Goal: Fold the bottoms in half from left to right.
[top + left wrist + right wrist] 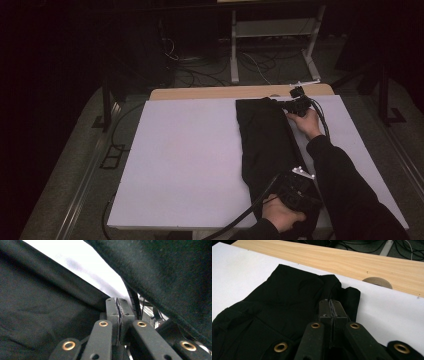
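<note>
A black garment (265, 140) lies folded in a long strip on the right half of the white sheet (190, 150). My left gripper (295, 182) is at its near end, held by a hand at the table's front edge. In the left gripper view the jaws (117, 300) are pressed together, with black cloth (37, 310) lying against them. My right gripper (286, 106) is at the garment's far end. There its jaws (330, 301) are closed on a raised fold of the garment (282, 305).
The white sheet covers a wooden table whose bare far edge (362, 262) has a round hole (377, 281). Beyond the table stand a white frame (235, 50) and loose cables (260, 62) on the floor. A dark-sleeved forearm (340, 180) crosses the sheet's right side.
</note>
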A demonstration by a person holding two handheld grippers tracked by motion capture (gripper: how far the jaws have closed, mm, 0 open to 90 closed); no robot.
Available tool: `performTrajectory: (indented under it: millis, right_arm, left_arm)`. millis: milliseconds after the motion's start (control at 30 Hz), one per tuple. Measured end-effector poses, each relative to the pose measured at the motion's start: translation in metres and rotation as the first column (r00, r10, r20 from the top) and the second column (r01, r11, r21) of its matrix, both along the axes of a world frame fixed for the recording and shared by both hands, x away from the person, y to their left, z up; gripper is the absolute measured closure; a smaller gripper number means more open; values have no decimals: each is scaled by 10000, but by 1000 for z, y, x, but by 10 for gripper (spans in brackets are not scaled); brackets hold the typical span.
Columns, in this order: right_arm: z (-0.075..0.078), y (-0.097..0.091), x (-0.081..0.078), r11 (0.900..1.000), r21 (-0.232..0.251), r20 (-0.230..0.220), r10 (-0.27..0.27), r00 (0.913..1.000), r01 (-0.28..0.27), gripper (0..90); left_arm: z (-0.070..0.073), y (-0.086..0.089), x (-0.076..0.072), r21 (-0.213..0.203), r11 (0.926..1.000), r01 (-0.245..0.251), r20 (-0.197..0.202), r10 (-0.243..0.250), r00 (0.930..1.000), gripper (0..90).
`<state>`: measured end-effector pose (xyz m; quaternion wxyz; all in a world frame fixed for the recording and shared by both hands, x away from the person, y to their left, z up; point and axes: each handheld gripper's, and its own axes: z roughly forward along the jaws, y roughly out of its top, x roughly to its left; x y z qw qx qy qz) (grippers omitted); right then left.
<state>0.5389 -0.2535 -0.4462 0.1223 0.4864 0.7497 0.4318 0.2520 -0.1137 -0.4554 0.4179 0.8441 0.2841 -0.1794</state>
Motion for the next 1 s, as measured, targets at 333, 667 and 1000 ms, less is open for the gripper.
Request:
performTrajectory:
  millis: [333, 667, 1000]
  right_arm:
    - [8, -5, -5, 9998, -118, -65, -182, 9998, 181, 582]
    - [29, -8, -13, 9987, 485, 57, 147, 9999, -149, 226]
    - [37, -10, -21, 9979, 581, -95, 305, 9995, -299, 40]
  left_arm:
    - [14, 14, -6, -111, 9999, 40, 982, -29, 9952, 496]
    - [29, 48, 7, -63, 9985, -535, 2245, 535, 9730, 282]
    - [40, 79, 25, -635, 9927, -1023, 2839, 1163, 9518, 99]
